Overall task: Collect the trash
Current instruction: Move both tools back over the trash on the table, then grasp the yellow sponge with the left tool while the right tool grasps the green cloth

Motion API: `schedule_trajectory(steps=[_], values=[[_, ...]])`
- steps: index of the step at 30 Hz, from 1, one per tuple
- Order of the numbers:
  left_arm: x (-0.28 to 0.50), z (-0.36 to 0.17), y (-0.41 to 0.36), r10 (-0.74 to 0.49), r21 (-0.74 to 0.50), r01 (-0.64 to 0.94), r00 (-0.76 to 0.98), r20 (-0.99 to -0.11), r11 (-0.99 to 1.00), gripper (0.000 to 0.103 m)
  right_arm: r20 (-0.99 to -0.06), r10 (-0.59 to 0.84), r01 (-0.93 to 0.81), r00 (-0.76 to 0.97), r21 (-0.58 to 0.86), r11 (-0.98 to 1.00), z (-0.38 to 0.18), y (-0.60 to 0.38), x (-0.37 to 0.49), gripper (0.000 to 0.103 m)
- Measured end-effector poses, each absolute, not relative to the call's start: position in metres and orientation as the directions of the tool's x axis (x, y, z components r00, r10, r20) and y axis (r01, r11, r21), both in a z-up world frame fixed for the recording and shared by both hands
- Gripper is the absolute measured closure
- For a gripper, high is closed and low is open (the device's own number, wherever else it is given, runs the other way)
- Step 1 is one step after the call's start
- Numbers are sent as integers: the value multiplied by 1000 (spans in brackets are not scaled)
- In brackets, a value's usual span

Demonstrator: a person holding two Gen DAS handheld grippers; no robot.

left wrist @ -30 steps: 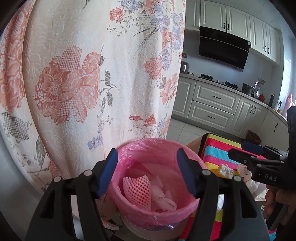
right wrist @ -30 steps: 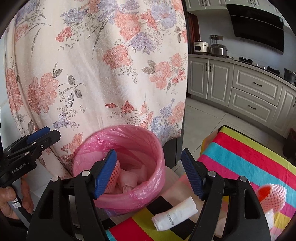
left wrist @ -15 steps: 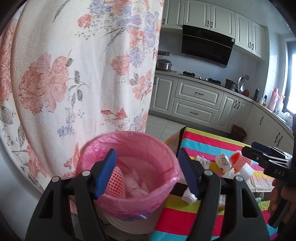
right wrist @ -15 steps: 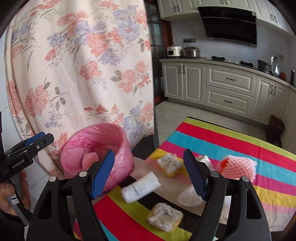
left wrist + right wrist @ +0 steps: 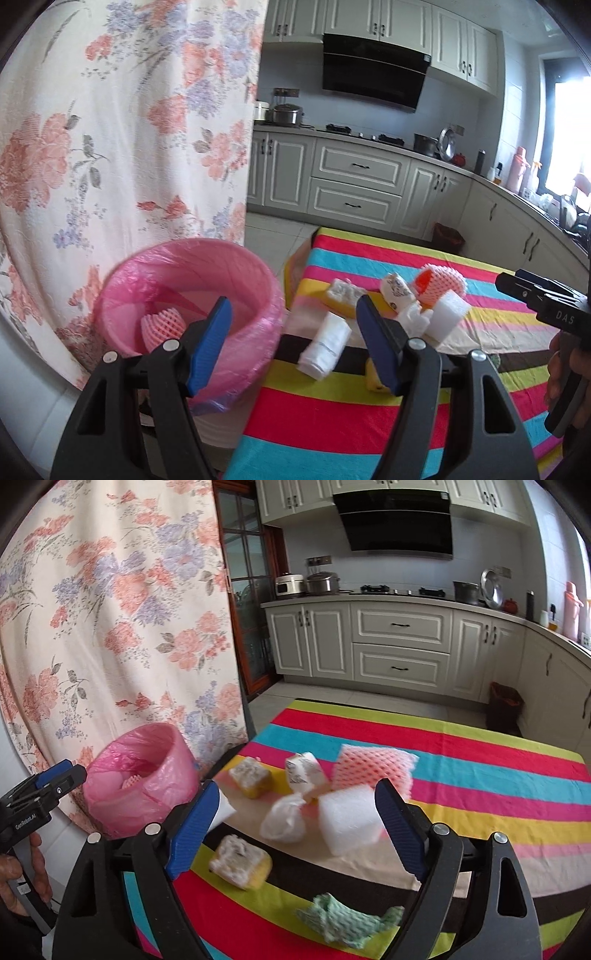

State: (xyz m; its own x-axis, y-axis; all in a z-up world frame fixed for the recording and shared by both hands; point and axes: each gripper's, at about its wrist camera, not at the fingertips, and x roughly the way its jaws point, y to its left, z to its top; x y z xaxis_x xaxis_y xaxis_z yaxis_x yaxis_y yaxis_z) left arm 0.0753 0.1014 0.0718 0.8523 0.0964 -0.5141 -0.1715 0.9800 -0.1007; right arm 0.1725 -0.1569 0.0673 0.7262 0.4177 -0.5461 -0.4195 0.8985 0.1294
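Left hand-held gripper (image 5: 293,345) released, empty, lower centre. Right hand-held gripper (image 5: 295,829) jaws opening, nothing pinched. Trash mid-frame on striped counter (image 5: 461,760): white foam block (image 5: 349,821), sponge (image 5: 240,856). Pink-lined bin (image 5: 138,779) left.

The letters "DAS" stand in light print on the black body of the right gripper (image 5: 532,291), seen at the right edge of the left wrist view; any further letters are cut off by the frame. The word "GenRobot.AI" stands in small white print along the black body of the left gripper (image 5: 55,779), seen at the far left of the right wrist view. The rolled white wrapper (image 5: 397,290) on the striped tablecloth (image 5: 369,402) carries dark print, too blurred to read.
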Motion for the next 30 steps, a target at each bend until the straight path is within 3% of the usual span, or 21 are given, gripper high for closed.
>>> schedule_trajectory(steps=[12, 26, 30], values=[[86, 43, 41, -23, -120, -54, 826, -564, 991, 32, -595, 332, -342, 732, 100, 934, 30, -207, 151, 19], [102, 12, 14, -63, -108, -6, 774, -630, 994, 32, -701, 291, -301, 652, 113, 947, -28, -217, 144, 20], [109, 3, 9, -75, -108, 6, 759, -647, 994, 32, -726, 297, -310, 621, 120, 943, -37, -212, 147, 25]])
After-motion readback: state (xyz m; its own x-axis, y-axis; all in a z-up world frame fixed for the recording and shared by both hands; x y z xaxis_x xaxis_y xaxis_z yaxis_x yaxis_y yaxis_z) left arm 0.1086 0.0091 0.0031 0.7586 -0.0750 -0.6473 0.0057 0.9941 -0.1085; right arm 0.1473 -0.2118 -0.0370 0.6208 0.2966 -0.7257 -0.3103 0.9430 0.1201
